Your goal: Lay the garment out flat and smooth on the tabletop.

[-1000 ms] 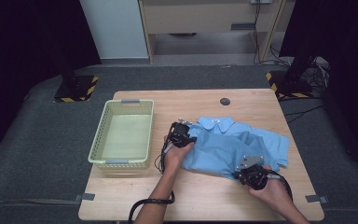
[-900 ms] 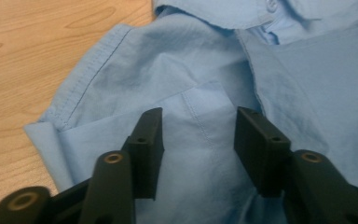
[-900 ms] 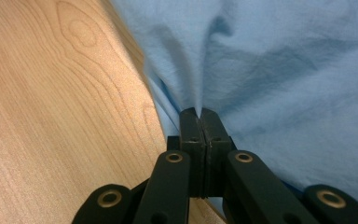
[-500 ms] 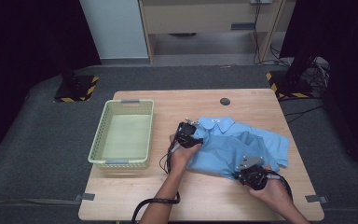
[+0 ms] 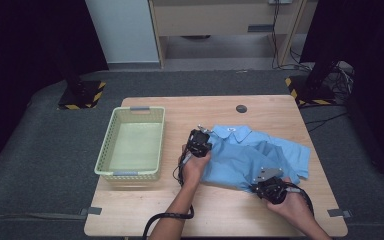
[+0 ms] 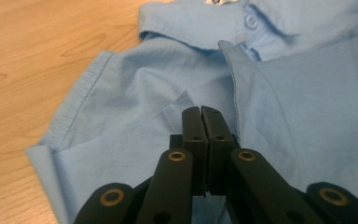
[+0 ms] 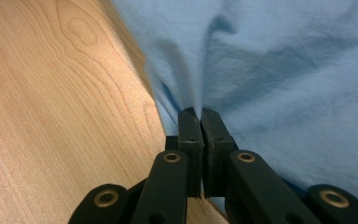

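A light blue shirt (image 5: pixel 252 152) lies crumpled on the right half of the wooden table (image 5: pixel 220 107), collar toward the far side. My left gripper (image 5: pixel 199 142) is at the shirt's left edge below the collar. Its jaws (image 6: pixel 201 110) are shut, with a fold of the shirt (image 6: pixel 135 93) running in between them. My right gripper (image 5: pixel 271 187) is at the shirt's near hem. It is shut (image 7: pixel 200 111) on a pinch of blue cloth (image 7: pixel 279 70), and creases fan out from the tips.
A pale green mesh basket (image 5: pixel 105 167) stands empty on the table's left side. A small dark round disc (image 5: pixel 241 108) is set in the tabletop beyond the collar. Bare wood (image 5: pixel 220 210) runs along the near edge. Cables trail from both grippers.
My left gripper has shifted a little to the right, taking the shirt's left edge inward with it. The right gripper has barely moved.
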